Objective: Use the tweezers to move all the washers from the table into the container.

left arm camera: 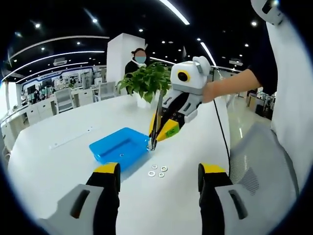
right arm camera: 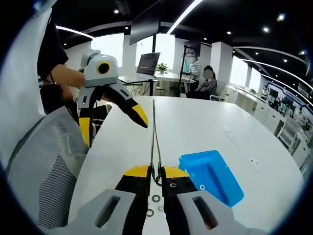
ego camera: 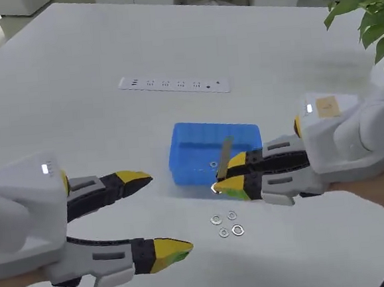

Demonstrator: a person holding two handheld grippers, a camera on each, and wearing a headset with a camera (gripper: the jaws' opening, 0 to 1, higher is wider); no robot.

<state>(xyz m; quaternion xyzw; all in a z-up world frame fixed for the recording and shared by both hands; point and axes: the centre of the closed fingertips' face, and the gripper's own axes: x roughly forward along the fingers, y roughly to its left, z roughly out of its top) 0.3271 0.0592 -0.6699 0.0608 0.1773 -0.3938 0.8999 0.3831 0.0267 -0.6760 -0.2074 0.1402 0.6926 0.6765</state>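
My right gripper [ego camera: 226, 176] is shut on thin grey tweezers [ego camera: 227, 151], held near upright at the near edge of the blue container [ego camera: 198, 137]. The tweezers' lower tip [left arm camera: 151, 146] hangs just above the container's rim [left arm camera: 128, 150]; whether it holds a washer I cannot tell. Several small washers [ego camera: 226, 224] lie together on the white table just in front of the container. One washer [ego camera: 213, 164] lies inside it. My left gripper [ego camera: 161, 214] stands open to the left of the washers with nothing between its jaws. The right gripper's own view has the tweezers [right arm camera: 153, 137] rising from the shut jaws.
A white power strip [ego camera: 174, 85] lies flat beyond the container. A potted plant [ego camera: 368, 10] stands at the table's far right. A mesh chair [right arm camera: 44, 166] and a person's arm sit at the near side. Other people stand far off.
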